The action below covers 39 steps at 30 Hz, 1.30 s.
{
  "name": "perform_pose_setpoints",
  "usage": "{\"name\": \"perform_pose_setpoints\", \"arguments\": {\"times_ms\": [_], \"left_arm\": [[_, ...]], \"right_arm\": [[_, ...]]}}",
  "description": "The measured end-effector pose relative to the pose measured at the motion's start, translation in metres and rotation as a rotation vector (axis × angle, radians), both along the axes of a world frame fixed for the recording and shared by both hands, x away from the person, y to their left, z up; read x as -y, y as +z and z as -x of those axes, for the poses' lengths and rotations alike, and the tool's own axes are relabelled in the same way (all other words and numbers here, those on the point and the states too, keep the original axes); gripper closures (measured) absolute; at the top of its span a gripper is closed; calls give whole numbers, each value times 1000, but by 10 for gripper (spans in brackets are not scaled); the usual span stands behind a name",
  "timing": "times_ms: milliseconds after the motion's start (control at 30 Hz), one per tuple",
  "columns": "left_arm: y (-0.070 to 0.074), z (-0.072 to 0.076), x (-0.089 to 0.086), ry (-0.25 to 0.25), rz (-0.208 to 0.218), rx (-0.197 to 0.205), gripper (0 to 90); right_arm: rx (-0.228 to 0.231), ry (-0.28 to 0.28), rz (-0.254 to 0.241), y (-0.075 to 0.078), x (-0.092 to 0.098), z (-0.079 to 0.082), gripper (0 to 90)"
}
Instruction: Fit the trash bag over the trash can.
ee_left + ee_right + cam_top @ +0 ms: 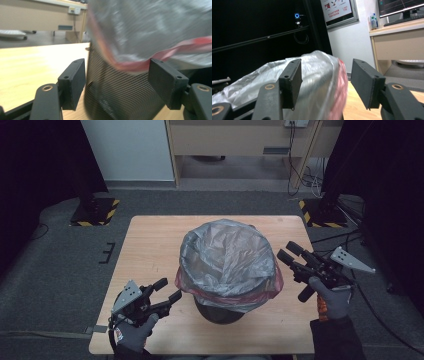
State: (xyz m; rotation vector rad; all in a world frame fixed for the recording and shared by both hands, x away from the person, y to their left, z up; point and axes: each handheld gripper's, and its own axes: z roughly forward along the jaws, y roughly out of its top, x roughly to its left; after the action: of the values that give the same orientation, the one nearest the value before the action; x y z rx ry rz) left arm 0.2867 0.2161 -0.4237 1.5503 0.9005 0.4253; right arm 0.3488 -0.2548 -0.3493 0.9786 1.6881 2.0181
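A dark mesh waste bin stands in the middle of the wooden table. A clear grey plastic bag with a red rim band is draped over its top. My left gripper is at the bin's lower left, open, with nothing between its fingers. The left gripper view has the mesh wall and the red band close ahead between the jaws. My right gripper hovers open beside the bag's right edge. In the right gripper view the bag lies just beyond the jaws, untouched.
Grey carpet surrounds the table. Two black stand bases with yellow-black tape sit beyond the far corners. A light wooden desk and loose cables are at the back.
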Motion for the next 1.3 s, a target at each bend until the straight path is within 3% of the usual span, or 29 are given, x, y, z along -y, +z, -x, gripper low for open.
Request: {"name": "perform_pose_setpoints", "arguments": {"times_ms": [100, 200, 300, 467, 633, 900, 1033, 1167, 1300], "left_arm": [[-10, -6, -3, 31, -30, -28, 297], [-21, -14, -7, 46, -96, -60, 300], [-34, -23, -11, 63, -132, -116, 304], [-48, -30, -17, 80, -131, -205, 303], [-49, -31, -19, 90, -140, -215, 301], [-50, -32, -18, 84, -147, -225, 298], [-51, -32, -18, 83, -150, -228, 297], [-51, -32, -17, 79, -155, -233, 295], [-51, -33, -18, 80, -157, -237, 295]], "right_arm": [[10, 11, 9, 10, -10, -7, 411], [16, 23, 16, 22, -22, -12, 411], [24, 35, 29, 33, -34, -17, 413], [32, 75, 61, 53, -58, -26, 442], [50, 103, 92, 77, -82, -34, 439], [42, 119, 153, 98, -119, -44, 406], [32, 123, 162, 100, -132, -47, 401], [-17, 160, 205, 87, -153, -51, 403], [-88, 181, 313, 67, -171, -57, 403]]}}
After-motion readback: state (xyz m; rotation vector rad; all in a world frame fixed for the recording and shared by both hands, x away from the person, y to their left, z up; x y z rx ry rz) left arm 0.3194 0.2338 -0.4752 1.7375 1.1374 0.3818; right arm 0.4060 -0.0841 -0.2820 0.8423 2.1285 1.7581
